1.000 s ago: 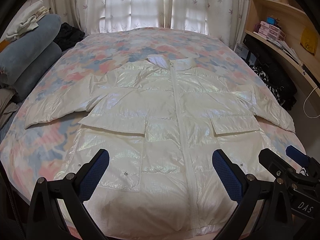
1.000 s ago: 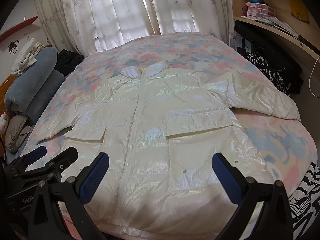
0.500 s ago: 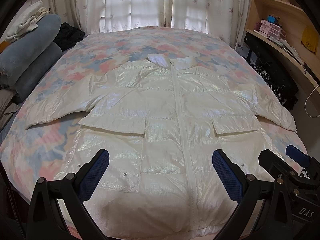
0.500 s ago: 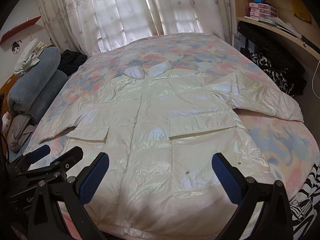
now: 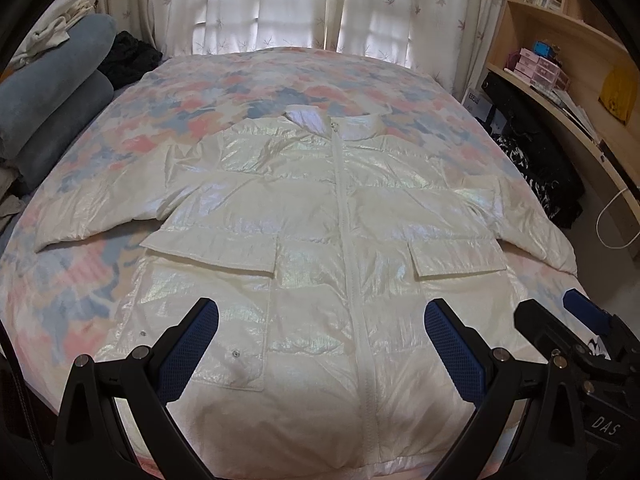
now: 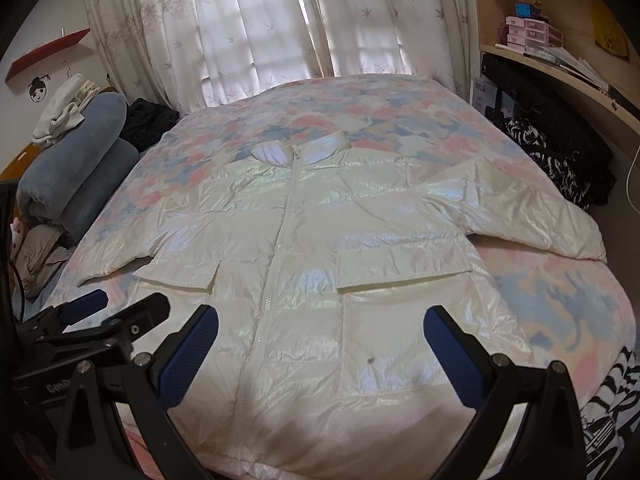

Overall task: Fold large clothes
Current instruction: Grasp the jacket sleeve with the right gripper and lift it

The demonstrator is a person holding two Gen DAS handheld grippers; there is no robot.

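Note:
A shiny white puffer jacket [image 5: 320, 232] [image 6: 320, 240] lies flat and zipped on the bed, collar toward the window, both sleeves spread out to the sides. My left gripper [image 5: 320, 344] hovers open over the jacket's lower hem, nothing between its blue pads. My right gripper [image 6: 320, 344] is open too, above the hem on the jacket's right half. Each gripper shows at the edge of the other's view: the right one [image 5: 576, 332] low on the right, the left one [image 6: 104, 316] low on the left.
The bed [image 5: 280, 76] has a pink and blue patterned cover. Rolled grey bedding [image 5: 52, 120] and dark clothes [image 5: 128, 56] sit at its left. Shelves and a desk [image 5: 560, 92] with dark clothes [image 6: 560, 160] run along the right. Curtains [image 6: 280, 20] hang behind.
Both grippers have drifted slightly back and up from the jacket; the view of it has shifted a little. Nothing was grasped and the jacket has not moved.

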